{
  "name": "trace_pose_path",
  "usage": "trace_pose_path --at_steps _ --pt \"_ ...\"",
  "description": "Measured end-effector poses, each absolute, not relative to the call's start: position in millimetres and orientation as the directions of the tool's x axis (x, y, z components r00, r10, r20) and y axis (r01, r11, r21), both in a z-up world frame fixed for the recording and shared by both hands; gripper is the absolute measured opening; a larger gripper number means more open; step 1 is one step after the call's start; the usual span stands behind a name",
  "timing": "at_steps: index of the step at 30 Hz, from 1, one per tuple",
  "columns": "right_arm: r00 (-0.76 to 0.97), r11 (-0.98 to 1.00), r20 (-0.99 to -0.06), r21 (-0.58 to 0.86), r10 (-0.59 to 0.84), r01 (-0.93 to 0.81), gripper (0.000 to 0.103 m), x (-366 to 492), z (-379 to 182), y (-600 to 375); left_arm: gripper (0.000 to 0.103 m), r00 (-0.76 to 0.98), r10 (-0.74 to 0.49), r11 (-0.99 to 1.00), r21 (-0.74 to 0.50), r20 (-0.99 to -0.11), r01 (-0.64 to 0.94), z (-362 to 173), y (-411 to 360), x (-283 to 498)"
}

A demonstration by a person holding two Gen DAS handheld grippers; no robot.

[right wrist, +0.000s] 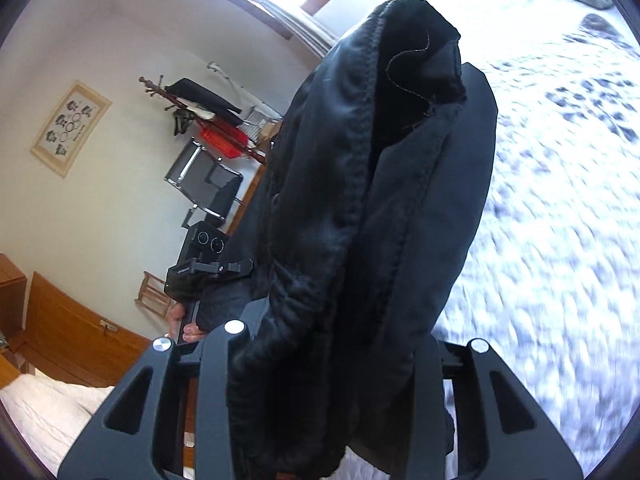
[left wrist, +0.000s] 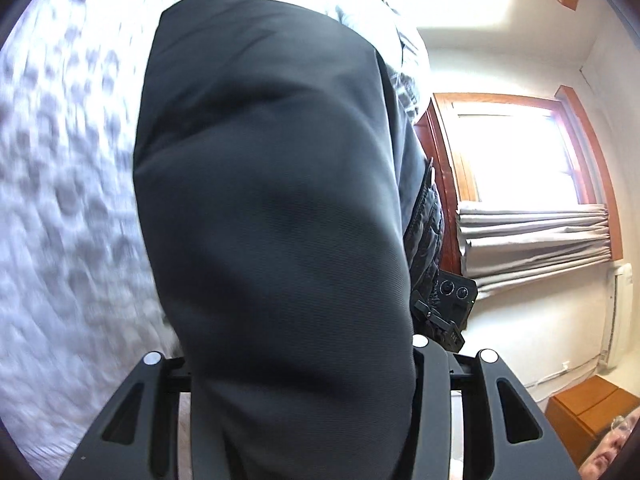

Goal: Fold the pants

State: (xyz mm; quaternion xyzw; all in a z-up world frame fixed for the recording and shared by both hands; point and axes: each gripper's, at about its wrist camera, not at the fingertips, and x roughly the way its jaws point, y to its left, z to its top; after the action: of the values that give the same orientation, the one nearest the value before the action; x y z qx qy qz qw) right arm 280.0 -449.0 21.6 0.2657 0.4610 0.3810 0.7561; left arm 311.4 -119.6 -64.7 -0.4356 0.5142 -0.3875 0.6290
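Note:
Dark grey-black pants point(left wrist: 272, 208) fill the middle of the left wrist view, draped over my left gripper point(left wrist: 300, 400), whose fingers are hidden under the cloth and shut on it. In the right wrist view the pants' stitched waistband point(right wrist: 360, 184) hangs over my right gripper point(right wrist: 332, 380), which is shut on it. The cloth is held up above a bed with a white, dark-spotted cover point(right wrist: 560, 200). The other gripper point(right wrist: 200, 264) shows to the left in the right wrist view, and the other gripper point(left wrist: 452, 304) shows behind the cloth in the left wrist view.
The spotted bed cover point(left wrist: 60, 200) lies on the left. A window with a wooden frame point(left wrist: 520, 152) and folded blind is on the right. A chair point(right wrist: 208, 184), coat rack point(right wrist: 192, 100), wall picture point(right wrist: 68, 128) and wooden furniture point(right wrist: 72, 320) stand beyond.

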Motion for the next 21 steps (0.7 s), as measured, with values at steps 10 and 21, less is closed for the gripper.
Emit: trace_pose_path --at_steps 10,21 --pt "0.215 0.509 -0.462 0.807 0.86 -0.3 0.035 377.6 -23.9 -436.4 0.044 0.207 -0.905 0.38 -0.925 -0.371 0.006 -82.1 -122.0 390.2" --pt "0.132 0.458 -0.443 0.878 0.887 -0.138 0.038 413.3 -108.5 -448.3 0.049 0.156 -0.892 0.424 -0.905 -0.424 -0.03 -157.6 -89.0 374.8"
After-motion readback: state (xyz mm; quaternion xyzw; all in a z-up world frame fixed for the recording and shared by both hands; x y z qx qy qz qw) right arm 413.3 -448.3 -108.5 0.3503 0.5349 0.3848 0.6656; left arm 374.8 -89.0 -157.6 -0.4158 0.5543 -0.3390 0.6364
